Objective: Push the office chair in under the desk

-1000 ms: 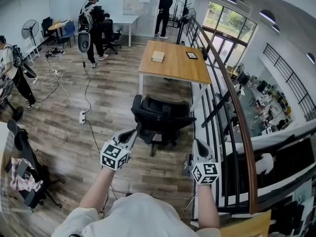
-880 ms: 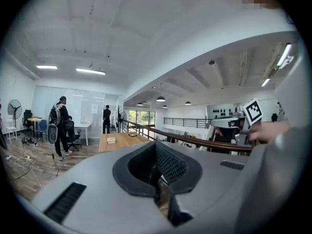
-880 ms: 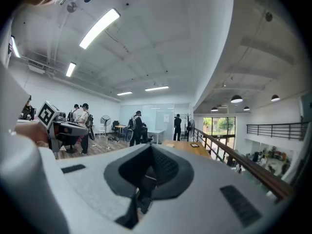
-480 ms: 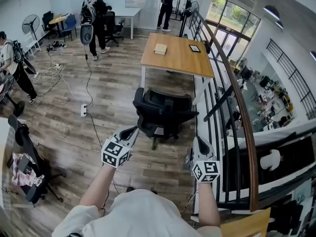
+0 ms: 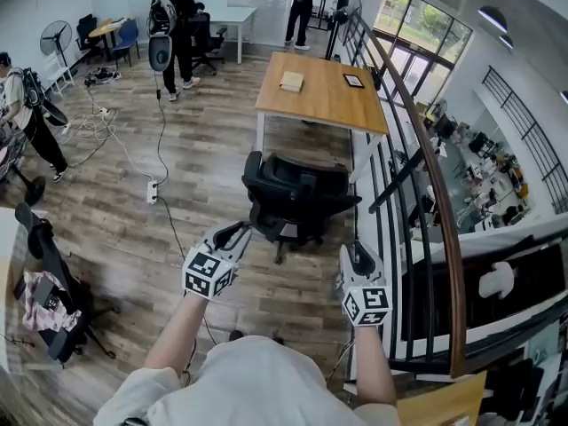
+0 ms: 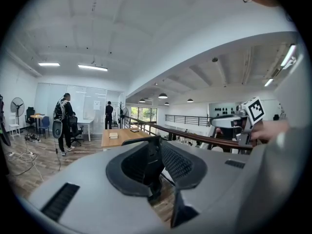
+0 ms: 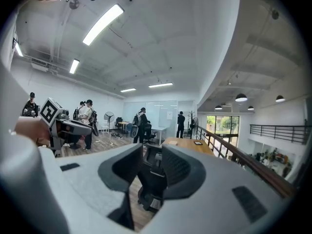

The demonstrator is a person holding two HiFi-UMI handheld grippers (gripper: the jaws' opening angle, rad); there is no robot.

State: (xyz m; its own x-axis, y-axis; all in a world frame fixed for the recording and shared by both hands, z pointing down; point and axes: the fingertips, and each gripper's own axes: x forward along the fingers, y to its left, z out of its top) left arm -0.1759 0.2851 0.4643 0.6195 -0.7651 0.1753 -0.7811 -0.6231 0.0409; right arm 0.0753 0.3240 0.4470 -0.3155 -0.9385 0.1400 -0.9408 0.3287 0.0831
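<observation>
The black office chair (image 5: 297, 198) stands with its back to me, just short of the wooden desk (image 5: 324, 100). My left gripper (image 5: 235, 232) hovers at the left edge of the backrest. Its jaws have just been opening, and the backrest edge (image 6: 153, 165) shows in their gap with no pad pressing on it. My right gripper (image 5: 358, 254) is lower right of the chair, apart from it. Its jaws have just been opening too, with nothing between them; the chair (image 7: 151, 189) shows farther off through the gap.
A dark railing with a wooden handrail (image 5: 426, 176) runs close along the right. A book (image 5: 291, 81) and a small frame (image 5: 353, 80) lie on the desk. A power strip and cable (image 5: 153, 189) cross the floor at left, near another black chair (image 5: 44, 273). People (image 5: 177, 16) stand at the back.
Both grippers' jaws have parted from shut to a narrow gap. The chair now stands a little nearer the desk's front edge. The right gripper has shifted slightly forward.
</observation>
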